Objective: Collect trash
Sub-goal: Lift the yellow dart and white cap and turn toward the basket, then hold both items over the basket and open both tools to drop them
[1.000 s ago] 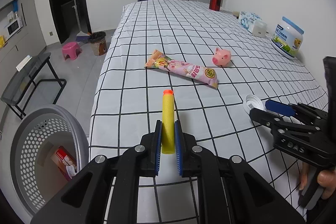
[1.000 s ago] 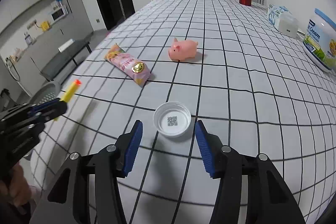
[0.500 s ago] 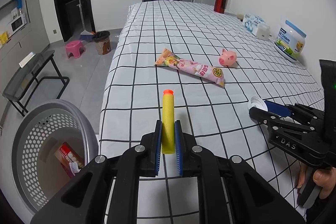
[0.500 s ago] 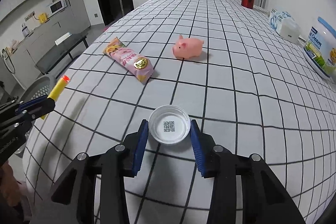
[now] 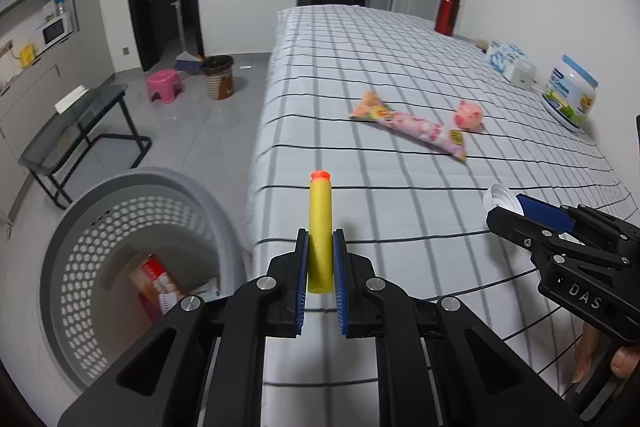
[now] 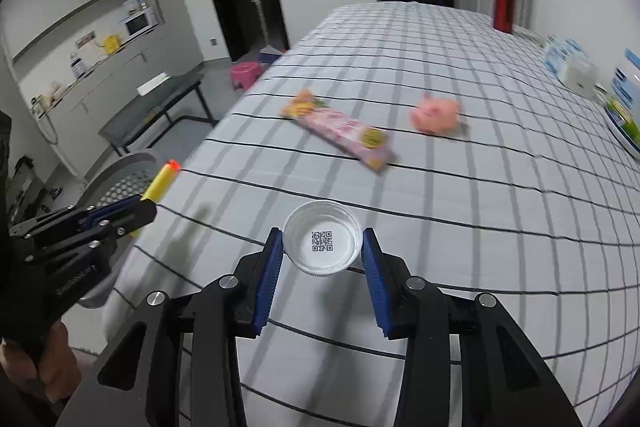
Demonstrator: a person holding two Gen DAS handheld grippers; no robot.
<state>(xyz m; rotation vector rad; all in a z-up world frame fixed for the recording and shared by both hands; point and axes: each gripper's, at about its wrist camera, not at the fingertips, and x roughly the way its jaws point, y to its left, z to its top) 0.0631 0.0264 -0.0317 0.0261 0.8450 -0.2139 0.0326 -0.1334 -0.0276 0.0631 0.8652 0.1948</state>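
Note:
My left gripper (image 5: 320,247) is shut on a yellow foam dart (image 5: 320,227) with an orange tip, held above the table's left edge beside the grey perforated basket (image 5: 80,251). The dart also shows in the right wrist view (image 6: 160,179). My right gripper (image 6: 323,247) is shut on a white plastic lid (image 6: 322,243) with a QR code inside, lifted off the checked tablecloth (image 6: 440,227). The lid also shows in the left wrist view (image 5: 498,197). A pink snack wrapper (image 5: 408,125) lies on the cloth further back.
The basket on the floor holds a red-and-white packet (image 5: 154,279). A pink toy pig (image 5: 466,113), a milk-powder tub (image 5: 570,101), a tissue pack (image 5: 506,61) and a red flask (image 5: 448,11) stand on the table. A dark bench (image 5: 76,123), pink stool and small bin are left.
My right gripper closed on the white lid and lifted it. My left gripper carried the dart left and back, so the basket sits closer below it.

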